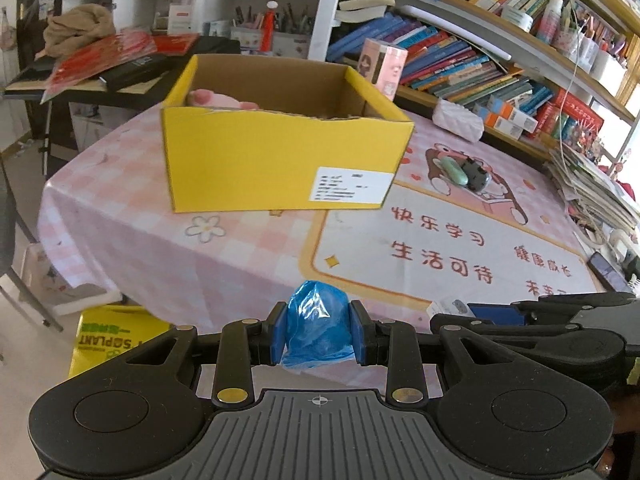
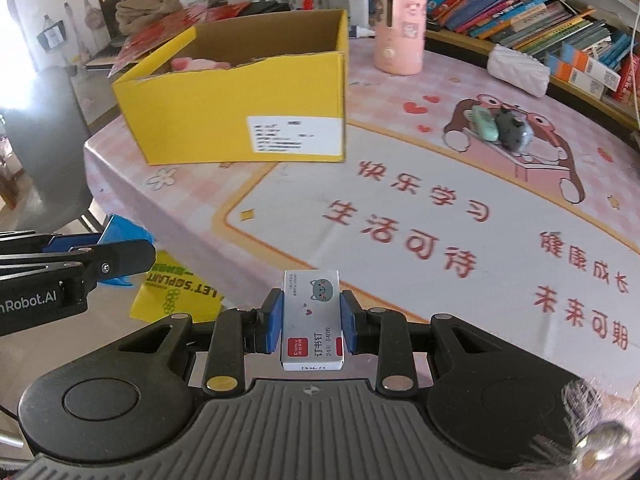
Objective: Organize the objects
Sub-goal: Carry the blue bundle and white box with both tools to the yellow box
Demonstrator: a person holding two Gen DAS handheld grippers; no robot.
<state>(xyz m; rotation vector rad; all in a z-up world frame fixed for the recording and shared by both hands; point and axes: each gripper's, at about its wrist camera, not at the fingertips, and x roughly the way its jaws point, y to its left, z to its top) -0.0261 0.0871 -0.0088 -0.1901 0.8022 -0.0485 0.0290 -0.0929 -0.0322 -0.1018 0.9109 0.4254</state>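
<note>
Your left gripper pinches a soft, crinkly blue bag; your right gripper pinches a light, stiff staple box by its 2 long sides. The yellow box sits ahead on the tabletop.

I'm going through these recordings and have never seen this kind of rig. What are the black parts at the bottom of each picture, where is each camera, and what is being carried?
No robot arm here: a person holds a two-finger gripper in each hand, and a fisheye camera on each looks forward along its fingers. The black parts are the grippers themselves.

The left wrist view shows the left gripper shut on a crumpled blue plastic bag. The right wrist view shows the right gripper shut on a small white box of staples with a cat drawn on it.

Ahead lies a table with a pink checked tablecloth. On it stand an open yellow cardboard box with something pink inside, a pink canister, and two small objects, one green, one dark.
</note>
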